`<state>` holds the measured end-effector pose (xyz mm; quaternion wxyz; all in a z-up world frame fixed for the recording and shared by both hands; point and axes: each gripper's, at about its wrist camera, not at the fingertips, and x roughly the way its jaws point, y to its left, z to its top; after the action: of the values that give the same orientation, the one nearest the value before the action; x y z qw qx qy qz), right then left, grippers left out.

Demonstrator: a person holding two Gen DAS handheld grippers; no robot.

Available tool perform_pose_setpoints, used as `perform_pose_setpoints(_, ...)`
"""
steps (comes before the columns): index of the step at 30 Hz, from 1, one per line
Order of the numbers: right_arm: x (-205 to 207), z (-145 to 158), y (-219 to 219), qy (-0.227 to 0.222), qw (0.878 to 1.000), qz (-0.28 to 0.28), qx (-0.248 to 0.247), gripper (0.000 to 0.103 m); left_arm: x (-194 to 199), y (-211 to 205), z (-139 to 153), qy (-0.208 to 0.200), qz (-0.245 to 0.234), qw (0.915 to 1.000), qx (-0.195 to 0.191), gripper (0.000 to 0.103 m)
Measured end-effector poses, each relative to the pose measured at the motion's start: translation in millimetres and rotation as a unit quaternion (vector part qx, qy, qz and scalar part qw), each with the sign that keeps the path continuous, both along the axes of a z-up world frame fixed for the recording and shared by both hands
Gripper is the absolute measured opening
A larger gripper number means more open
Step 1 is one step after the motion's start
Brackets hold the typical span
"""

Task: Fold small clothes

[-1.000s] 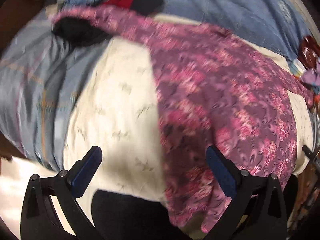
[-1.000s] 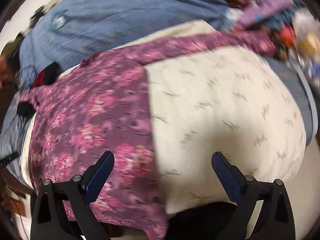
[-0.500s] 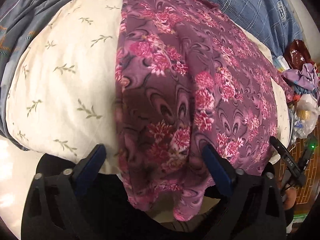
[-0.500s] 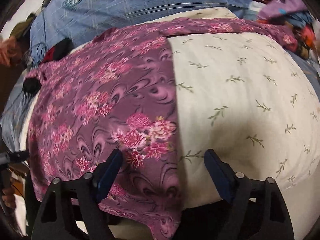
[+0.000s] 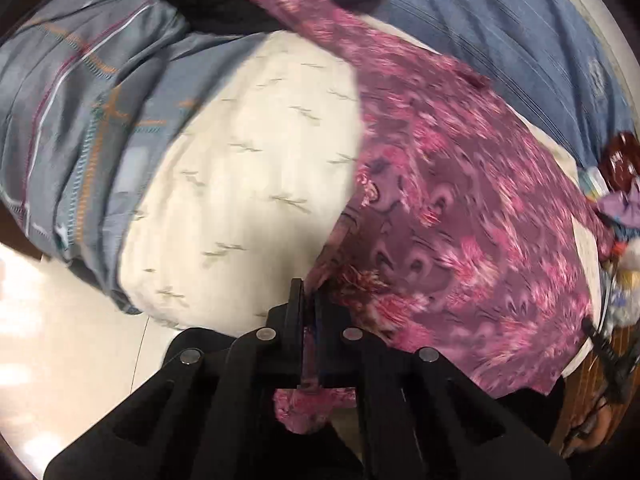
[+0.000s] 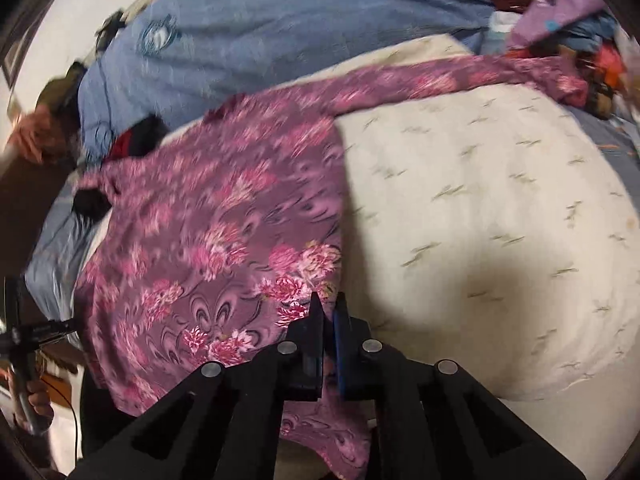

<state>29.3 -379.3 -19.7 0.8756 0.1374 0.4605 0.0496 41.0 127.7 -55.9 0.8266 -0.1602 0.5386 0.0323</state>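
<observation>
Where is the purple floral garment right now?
The purple floral garment lies spread over the cream pillow: right of it in the left wrist view, left in the right. Its near hem is pinched by the left gripper and right gripper.

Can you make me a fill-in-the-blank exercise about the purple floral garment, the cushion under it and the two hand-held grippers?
1. The purple floral garment lies spread over a cream ____ with a leaf print.
2. The left hand-held gripper is ____ on the garment's near edge.
3. The right hand-held gripper pinches the same ____.
4. Beyond the garment lies a ____ cloth with fine stripes.

Missing words: cushion; shut; garment; blue
</observation>
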Motion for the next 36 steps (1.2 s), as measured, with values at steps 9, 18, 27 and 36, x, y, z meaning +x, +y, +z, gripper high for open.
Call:
perform_pose_setpoints(9,18.2,-12.3,0.5,0.044,0.999,-0.010,0.024,0.016,-12.6,8.4,4.0,0.013,-0.052,0.9972,-0.052,0.020)
perform_pose_setpoints(18,104.5,-18.3,21.1,0.015,0.999,-0.050,-0.011,0.038,77.0,-25.6,20.6,-0.056,-0.051,0.9970,-0.014,0.071)
perform_pose_setpoints(27,105.3,-10.4,9.7,0.002,1.000,-0.015,-0.008,0.005,77.6,-46.3,-1.1,-0.015,-0.058,0.9955,0.074,0.073)
perform_pose_setpoints(36,99.9,17.9,-200.6,-0.060,0.960,-0.263,0.079,0.029,132.6,-105.1,36.0,-0.064,-0.106,0.9922,0.014,0.074)
